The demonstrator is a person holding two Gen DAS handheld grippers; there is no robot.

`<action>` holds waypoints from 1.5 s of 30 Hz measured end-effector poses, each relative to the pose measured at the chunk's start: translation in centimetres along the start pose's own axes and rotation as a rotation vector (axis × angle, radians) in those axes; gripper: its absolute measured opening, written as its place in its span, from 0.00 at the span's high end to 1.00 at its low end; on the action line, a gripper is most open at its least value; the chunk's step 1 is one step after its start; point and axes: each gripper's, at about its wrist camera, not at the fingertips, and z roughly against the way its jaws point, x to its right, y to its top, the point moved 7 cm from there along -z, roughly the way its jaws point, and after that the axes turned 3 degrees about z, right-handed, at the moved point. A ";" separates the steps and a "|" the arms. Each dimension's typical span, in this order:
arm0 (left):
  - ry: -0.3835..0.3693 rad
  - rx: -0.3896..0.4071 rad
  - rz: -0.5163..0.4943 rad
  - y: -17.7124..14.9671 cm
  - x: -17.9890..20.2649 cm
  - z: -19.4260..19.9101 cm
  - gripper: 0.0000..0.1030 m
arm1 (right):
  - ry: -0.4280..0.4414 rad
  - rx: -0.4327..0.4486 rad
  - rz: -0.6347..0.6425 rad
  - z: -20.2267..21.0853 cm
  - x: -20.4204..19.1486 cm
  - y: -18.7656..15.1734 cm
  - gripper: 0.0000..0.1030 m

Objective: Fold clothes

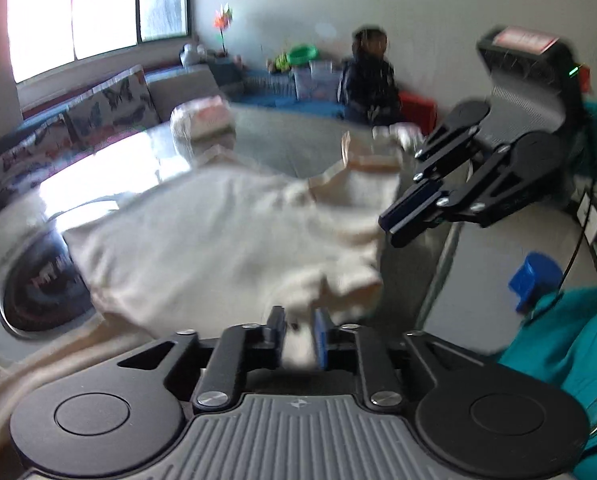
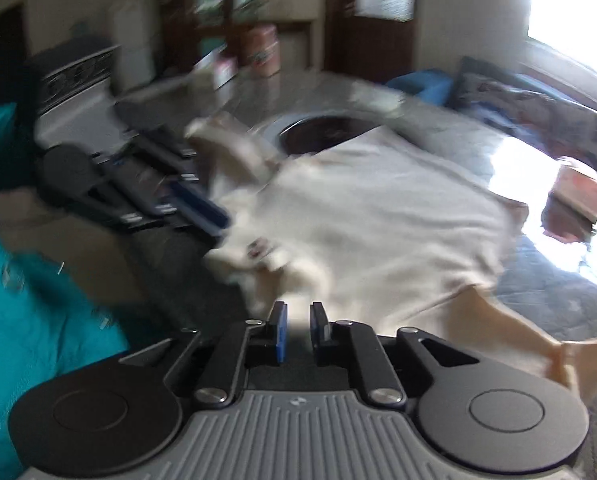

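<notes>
A cream garment lies spread on a glossy grey table, blurred by motion. Its near edge is bunched up and lifted between the two grippers. In the left wrist view my left gripper is shut on that edge, with pale cloth showing between its fingers. The right gripper comes in from the right, its jaws together at the cloth's edge. From the right wrist view, the right gripper holds the same bunched edge, and the left gripper touches the cloth further back.
A round dark opening is set in the table under the garment's far side. A pink and white box stands on the table. A person sits at the back. Teal sleeves flank the grippers.
</notes>
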 end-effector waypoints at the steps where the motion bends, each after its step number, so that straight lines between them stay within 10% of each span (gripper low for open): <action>1: 0.015 0.018 0.001 0.7 -0.4 0.2 0.73 | -0.046 0.008 -0.036 0.0 1.4 0.0 0.85; 9: 0.002 0.085 0.104 4.8 -1.4 -4.2 0.69 | -0.299 -0.013 -0.326 -2.1 12.1 -3.7 0.81; 21: -0.121 -0.043 0.139 2.9 1.9 -10.9 0.61 | -0.648 -0.059 -0.412 1.1 19.4 -8.7 0.71; 45: 0.219 -0.048 0.439 0.2 -13.1 -6.0 0.49 | -0.235 0.008 -0.204 -8.6 13.8 2.6 0.55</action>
